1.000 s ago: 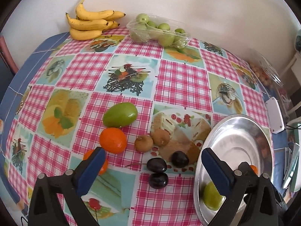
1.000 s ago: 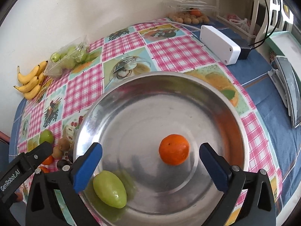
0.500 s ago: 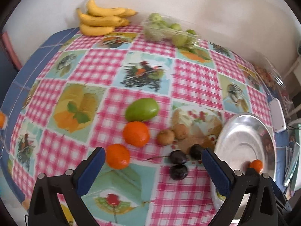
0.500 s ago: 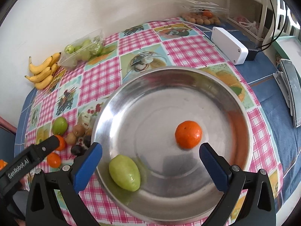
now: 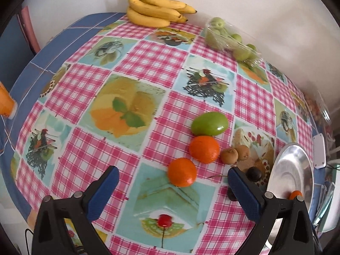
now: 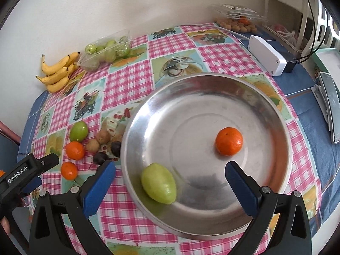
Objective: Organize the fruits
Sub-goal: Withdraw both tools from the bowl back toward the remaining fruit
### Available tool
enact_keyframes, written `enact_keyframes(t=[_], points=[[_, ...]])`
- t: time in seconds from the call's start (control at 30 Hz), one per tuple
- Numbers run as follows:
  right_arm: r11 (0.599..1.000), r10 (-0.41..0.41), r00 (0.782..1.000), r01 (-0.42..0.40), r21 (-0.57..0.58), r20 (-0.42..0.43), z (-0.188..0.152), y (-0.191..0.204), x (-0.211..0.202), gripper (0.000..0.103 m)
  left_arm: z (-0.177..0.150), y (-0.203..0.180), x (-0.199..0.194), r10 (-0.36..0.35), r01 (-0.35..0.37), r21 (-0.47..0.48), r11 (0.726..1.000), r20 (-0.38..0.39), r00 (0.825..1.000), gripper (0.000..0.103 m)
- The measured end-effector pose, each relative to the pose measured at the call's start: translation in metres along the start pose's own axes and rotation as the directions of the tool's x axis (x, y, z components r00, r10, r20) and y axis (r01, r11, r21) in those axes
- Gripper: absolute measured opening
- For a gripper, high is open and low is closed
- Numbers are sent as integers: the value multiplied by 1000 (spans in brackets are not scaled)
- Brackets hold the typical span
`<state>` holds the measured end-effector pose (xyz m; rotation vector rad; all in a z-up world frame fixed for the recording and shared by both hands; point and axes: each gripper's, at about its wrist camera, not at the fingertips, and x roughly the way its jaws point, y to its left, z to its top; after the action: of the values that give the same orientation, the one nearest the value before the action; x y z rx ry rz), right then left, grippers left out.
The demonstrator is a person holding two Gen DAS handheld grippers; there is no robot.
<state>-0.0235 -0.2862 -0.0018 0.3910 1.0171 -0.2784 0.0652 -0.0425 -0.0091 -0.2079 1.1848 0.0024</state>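
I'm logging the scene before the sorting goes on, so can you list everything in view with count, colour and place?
metal plate: 1, silver, right part of the table
orange in plate: 1, orange, right of the plate's centre
green fruit in plate: 1, pale green, near left rim
loose oranges: 2, orange, on the cloth left of the plate
loose green fruit: 1, green, behind the oranges
kiwis: 2, brown, touching each other, between oranges and plate
dark plums: at least 2, near-black, by the plate's left rim
bananas: 1 bunch, yellow, far edge by the wall
bag of green fruit: 1, clear, right of the bananas
white box: 1, behind the plate
tablecloth: 1, pink check with pictures
left gripper: blue pads, open, over the loose oranges
right gripper: blue pads, open, over the plate
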Motion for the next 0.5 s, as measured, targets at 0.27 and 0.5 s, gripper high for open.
enact_keyframes(t=[0.27, 0.5], points=[[998, 47, 999, -47, -37, -11, -7, 35, 1, 102, 8, 25, -5, 59, -59, 21, 998, 32, 998, 103], [989, 81, 996, -84, -121, -34, -14, 81, 9, 102, 19, 57, -7, 96, -95, -17, 995, 53, 994, 103]])
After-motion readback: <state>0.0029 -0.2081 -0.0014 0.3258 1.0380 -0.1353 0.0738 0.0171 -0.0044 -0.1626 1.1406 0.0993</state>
